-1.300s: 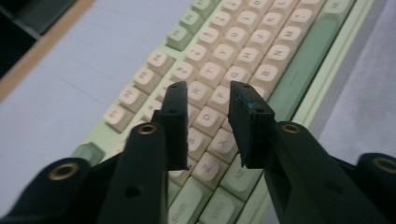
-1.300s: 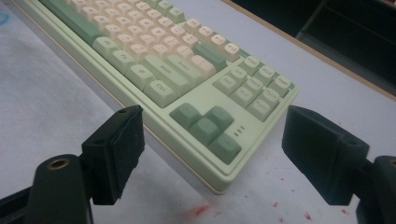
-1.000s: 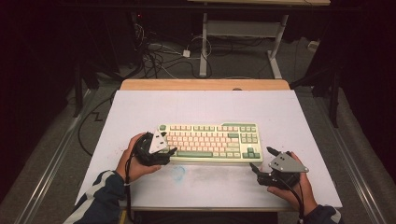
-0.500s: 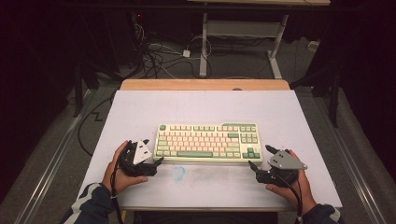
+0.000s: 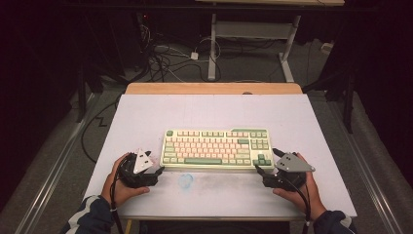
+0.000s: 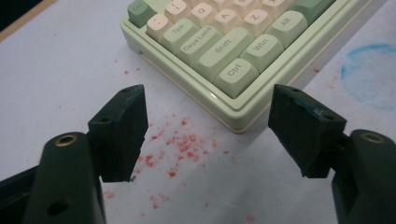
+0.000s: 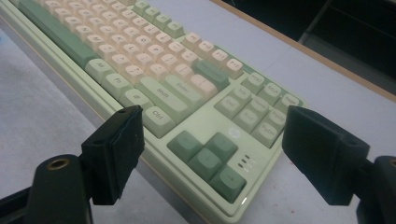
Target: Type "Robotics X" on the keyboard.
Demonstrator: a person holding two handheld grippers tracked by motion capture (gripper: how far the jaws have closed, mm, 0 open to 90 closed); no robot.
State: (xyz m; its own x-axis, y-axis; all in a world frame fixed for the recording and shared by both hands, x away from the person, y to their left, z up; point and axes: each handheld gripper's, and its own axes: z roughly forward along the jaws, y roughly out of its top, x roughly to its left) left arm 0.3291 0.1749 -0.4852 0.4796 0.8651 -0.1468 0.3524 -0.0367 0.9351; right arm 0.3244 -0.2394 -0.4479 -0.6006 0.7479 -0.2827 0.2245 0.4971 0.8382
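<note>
Here, the keyboard [image 5: 217, 148] lies mid-table, its long axis running from the left gripper [image 5: 155, 169] to the right gripper [image 5: 266, 163]. Both sets of jaws stand spread and empty, the left having just narrowed slightly, each facing a near corner.

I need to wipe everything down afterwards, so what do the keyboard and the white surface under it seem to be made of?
The keyboard looks like moulded plastic: smooth matte green and cream keycaps with printed legends, and a slightly glossy case edge. The white table surface seems a matte laminate or board, hard to say which; it bears red specks and a smudged blue ring.
</note>
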